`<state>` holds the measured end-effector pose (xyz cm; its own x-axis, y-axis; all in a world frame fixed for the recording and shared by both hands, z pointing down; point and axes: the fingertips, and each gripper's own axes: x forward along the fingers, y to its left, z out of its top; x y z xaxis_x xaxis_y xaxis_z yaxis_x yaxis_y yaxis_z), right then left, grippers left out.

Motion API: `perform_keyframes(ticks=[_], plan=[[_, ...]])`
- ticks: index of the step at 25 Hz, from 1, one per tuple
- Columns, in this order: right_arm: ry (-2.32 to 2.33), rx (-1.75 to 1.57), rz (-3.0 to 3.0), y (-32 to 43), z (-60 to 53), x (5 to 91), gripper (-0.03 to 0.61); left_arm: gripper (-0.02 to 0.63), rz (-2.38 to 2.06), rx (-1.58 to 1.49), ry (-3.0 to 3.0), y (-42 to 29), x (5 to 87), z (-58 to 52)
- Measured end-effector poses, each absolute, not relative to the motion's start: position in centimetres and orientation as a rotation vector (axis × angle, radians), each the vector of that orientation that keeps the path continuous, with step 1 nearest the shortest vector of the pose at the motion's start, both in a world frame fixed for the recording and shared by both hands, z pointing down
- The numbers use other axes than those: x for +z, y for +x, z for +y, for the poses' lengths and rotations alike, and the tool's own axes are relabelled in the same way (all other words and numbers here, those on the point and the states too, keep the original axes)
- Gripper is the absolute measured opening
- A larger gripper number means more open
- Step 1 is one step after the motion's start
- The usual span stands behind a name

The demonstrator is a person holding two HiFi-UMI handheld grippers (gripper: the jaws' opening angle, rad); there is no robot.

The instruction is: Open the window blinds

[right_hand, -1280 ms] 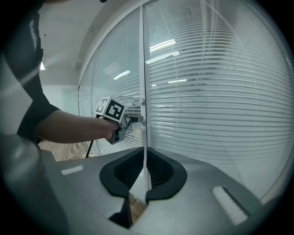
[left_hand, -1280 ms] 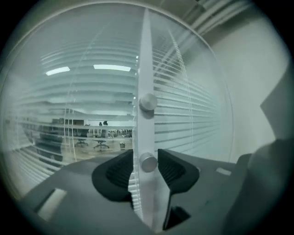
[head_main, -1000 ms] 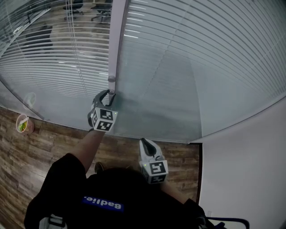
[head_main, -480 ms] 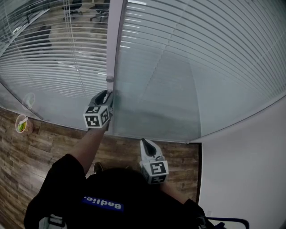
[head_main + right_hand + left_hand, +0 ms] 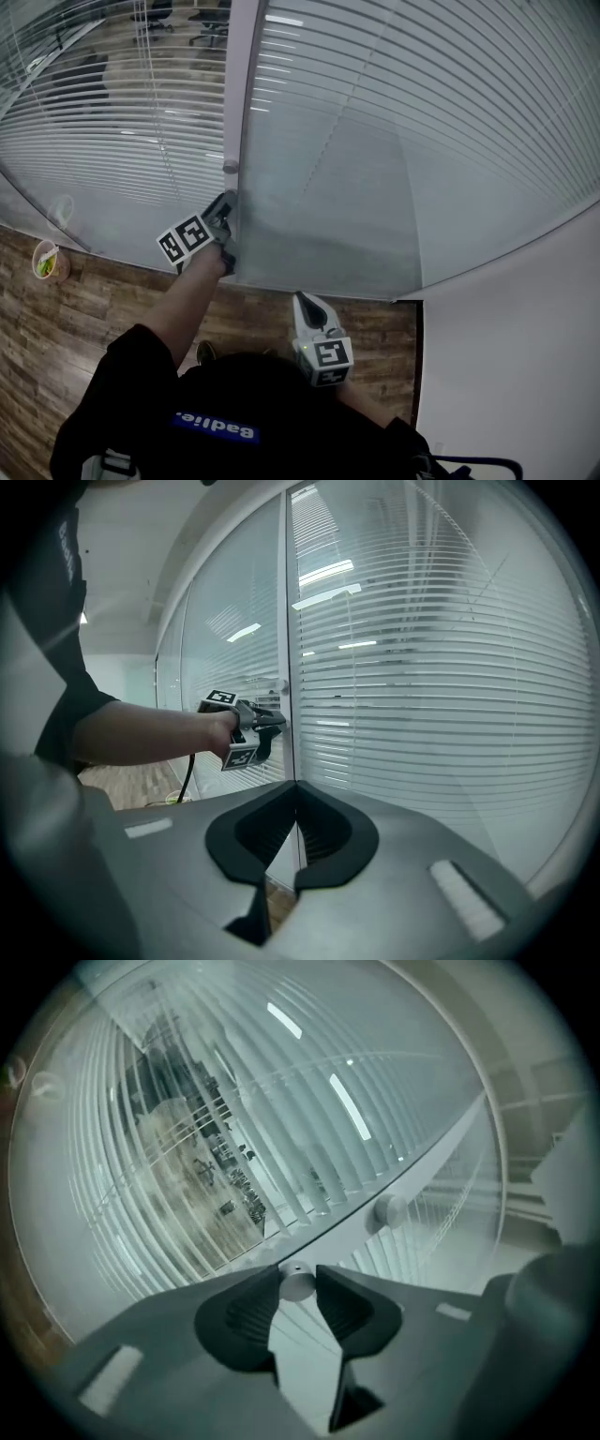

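White slatted blinds (image 5: 394, 122) hang behind glass on both sides of a pale frame post (image 5: 239, 94). My left gripper (image 5: 229, 202) reaches level to the post, its marker cube rolled out to the left. In the left gripper view its jaws (image 5: 298, 1274) have just been closing and press on a small round knob (image 5: 296, 1287). A second knob (image 5: 387, 1210) sits further along the post. My right gripper (image 5: 302, 298) hangs back near my body, shut and holding nothing, and in its own view (image 5: 296, 789) it points at the post and sees the left gripper (image 5: 277, 722).
A cup (image 5: 47, 261) with something green in it stands on the wood floor at the left. A white wall (image 5: 506, 356) closes the right side. Office chairs (image 5: 211, 23) show beyond the glass. A black cable (image 5: 185, 775) hangs under my left arm.
The left gripper has rolled on the knob, its marker cube swinging from below the jaws out to the left. Brighter gaps show between the upper slats of the right pane. The right gripper has not moved.
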<state>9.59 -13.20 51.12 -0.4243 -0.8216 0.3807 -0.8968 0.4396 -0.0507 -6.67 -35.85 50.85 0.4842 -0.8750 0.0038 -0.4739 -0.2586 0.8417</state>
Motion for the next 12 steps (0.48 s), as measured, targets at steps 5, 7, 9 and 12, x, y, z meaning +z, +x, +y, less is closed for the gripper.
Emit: perform_keyframes(ticks=[5, 7, 9, 12], plan=[[1.476, 0.363, -2.392, 9.63, -13.27, 51.35, 0.003, 0.121, -1.071, -0.676, 1.840, -6.82, 50.98, -35.93], [1.471, 0.358, -2.399, 9.59, -13.27, 51.29, 0.003, 0.121, -1.032, -0.719, 1.797, -6.85, 51.06, -35.92], [1.466, 0.343, -2.394, 9.59, -13.28, 51.11, 0.003, 0.121, -0.981, -0.773, 1.744, -6.86, 51.15, -35.89], [1.459, 0.342, -2.404, 9.42, -13.29, 51.16, 0.003, 0.121, -0.912, -0.835, 1.689, -6.88, 51.29, -35.93]])
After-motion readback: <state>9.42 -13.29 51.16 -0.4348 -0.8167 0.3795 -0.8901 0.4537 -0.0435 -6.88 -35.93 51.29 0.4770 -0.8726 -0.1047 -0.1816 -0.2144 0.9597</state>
